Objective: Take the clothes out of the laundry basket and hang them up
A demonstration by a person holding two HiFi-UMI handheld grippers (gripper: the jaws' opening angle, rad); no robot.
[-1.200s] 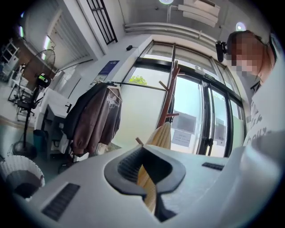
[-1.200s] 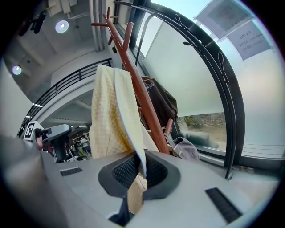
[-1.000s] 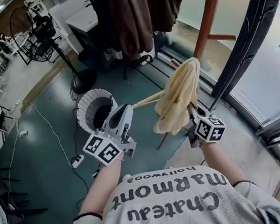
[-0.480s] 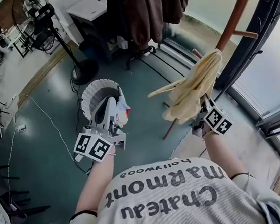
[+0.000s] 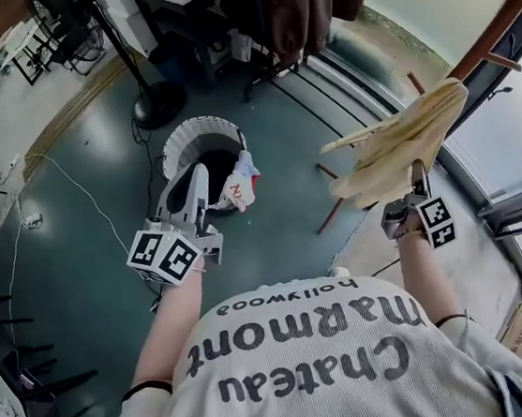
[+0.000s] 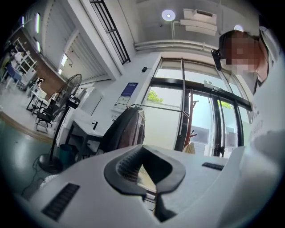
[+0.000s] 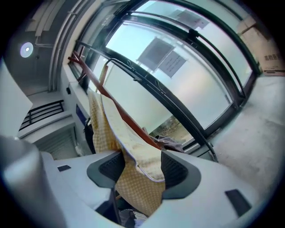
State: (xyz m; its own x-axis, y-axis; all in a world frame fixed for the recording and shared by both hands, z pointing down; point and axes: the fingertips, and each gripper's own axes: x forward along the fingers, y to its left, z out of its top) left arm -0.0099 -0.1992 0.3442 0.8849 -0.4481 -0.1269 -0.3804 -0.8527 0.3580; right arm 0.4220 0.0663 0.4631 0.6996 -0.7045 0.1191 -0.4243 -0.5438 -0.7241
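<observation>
In the head view, the left gripper [image 5: 199,180] reaches out level toward the white laundry basket [image 5: 196,126] on the green floor, its tip over the basket's near rim. A white and red garment [image 5: 242,188] hangs over that rim just beside the gripper. To the right, the yellow cloth [image 5: 404,143] is draped over a peg of the wooden coat stand [image 5: 503,24], and the right gripper [image 5: 418,179] sits right under its lower edge. Brown coats [image 5: 297,0] hang at the top of the view.

In the left gripper view, the left gripper [image 6: 148,173] has its jaws pressed together with nothing between them. Beyond it are a dark coat [image 6: 127,129] on a rack and a standing fan [image 6: 67,102].

In the right gripper view, the right gripper [image 7: 141,171] has its jaws set wide apart. They have just been opening, and the yellow cloth [image 7: 136,178] hangs loosely in the gap, no longer pinched. The cloth runs up and over an arm of the coat stand [image 7: 133,121] in front of the window.
</observation>
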